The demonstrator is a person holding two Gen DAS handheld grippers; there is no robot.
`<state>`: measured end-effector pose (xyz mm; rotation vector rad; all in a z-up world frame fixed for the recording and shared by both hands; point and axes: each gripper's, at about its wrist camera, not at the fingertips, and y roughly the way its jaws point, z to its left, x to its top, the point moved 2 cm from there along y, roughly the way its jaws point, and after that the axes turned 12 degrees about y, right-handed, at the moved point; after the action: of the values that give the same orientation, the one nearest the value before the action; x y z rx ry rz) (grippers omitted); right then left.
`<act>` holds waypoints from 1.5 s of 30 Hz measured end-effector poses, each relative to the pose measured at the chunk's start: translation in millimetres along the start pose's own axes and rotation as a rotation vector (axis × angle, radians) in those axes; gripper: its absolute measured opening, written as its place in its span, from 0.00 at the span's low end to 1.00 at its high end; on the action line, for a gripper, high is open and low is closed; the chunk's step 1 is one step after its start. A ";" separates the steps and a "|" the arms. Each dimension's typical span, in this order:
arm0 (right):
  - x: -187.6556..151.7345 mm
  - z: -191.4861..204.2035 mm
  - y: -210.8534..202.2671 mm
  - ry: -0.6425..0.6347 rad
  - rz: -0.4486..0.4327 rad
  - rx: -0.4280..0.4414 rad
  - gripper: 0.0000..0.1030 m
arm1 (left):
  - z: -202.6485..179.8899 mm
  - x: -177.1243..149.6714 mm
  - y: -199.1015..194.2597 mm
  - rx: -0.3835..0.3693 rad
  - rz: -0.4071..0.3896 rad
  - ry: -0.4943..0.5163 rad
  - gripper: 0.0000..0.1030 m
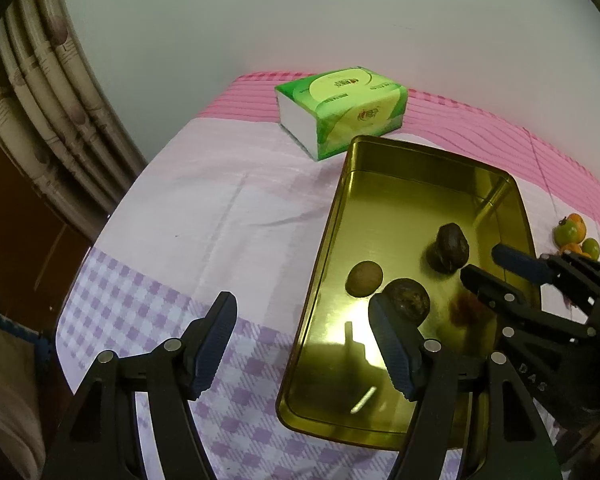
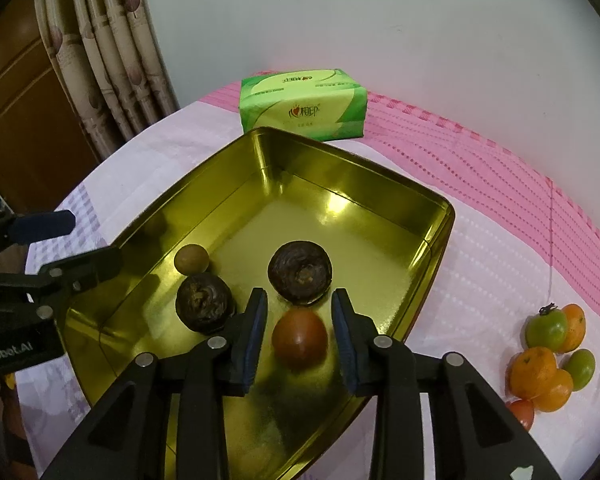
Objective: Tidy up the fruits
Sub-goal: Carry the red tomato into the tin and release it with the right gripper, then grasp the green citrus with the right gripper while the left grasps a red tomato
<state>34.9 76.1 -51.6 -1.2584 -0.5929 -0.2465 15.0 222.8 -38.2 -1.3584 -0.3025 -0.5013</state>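
A smooth red tomato (image 2: 299, 340), slightly blurred, is seen in the near part of a shiny gold metal tray (image 2: 428, 264), between the pads of the right gripper (image 2: 300, 334); narrow gaps show on both sides, so it is released, not grasped. No earlier picture is given. Two dark, wrinkled round fruits (image 2: 300, 277) (image 2: 204, 302) and a small tan one (image 2: 191, 259) are also held by the tray. The left gripper (image 1: 300, 344) is kept open and empty over the tray's left rim, one finger over the cloth. Glossy oranges and green tomatoes (image 2: 548, 344) are clustered on the right, on a pink and checked tablecloth (image 2: 500, 208). A green tissue pack (image 2: 302, 104) is set beyond the tray. Curtains (image 2: 112, 52) are cut off at the left.
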 end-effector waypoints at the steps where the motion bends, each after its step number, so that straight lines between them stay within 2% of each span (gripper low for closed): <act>1: 0.7 -0.2 -1.1 0.001 -0.004 -0.001 0.36 | -0.4 0.0 0.3 -0.002 0.001 0.001 0.67; 6: 4.8 -7.0 -21.2 0.028 -0.046 0.011 0.36 | -3.5 0.0 0.0 -0.004 -0.003 0.012 0.67; 11: 0.4 -35.0 -57.6 0.086 -0.111 -0.002 0.36 | -7.5 -0.9 -1.4 -0.001 -0.006 0.024 0.67; 14: -10.8 -70.5 -79.4 0.124 -0.142 -0.064 0.37 | -8.0 -0.6 -3.4 -0.008 -0.016 0.023 0.67; 22: -48.0 -179.3 -107.7 0.272 -0.137 -0.242 0.37 | -15.6 0.3 -6.6 -0.048 -0.031 0.015 0.67; 27: -68.2 -214.6 -100.0 0.314 -0.107 -0.275 0.37 | -30.5 2.1 -11.9 -0.071 -0.063 0.046 0.67; 32: -73.2 -225.2 -84.5 0.322 -0.097 -0.247 0.37 | -53.1 5.0 -23.7 -0.128 -0.083 0.069 0.67; 38: -61.5 -229.5 -63.7 0.293 -0.092 -0.228 0.37 | -92.4 13.1 -38.8 -0.194 -0.091 0.123 0.67; 45: -46.6 -227.3 -45.2 0.258 -0.108 -0.211 0.37 | -139.7 23.8 -43.4 -0.222 -0.090 0.177 0.67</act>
<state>38.8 -158.4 -81.6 -1.3719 -0.4204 -0.5647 2.3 76.7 -17.0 -1.5081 -0.1660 -0.7430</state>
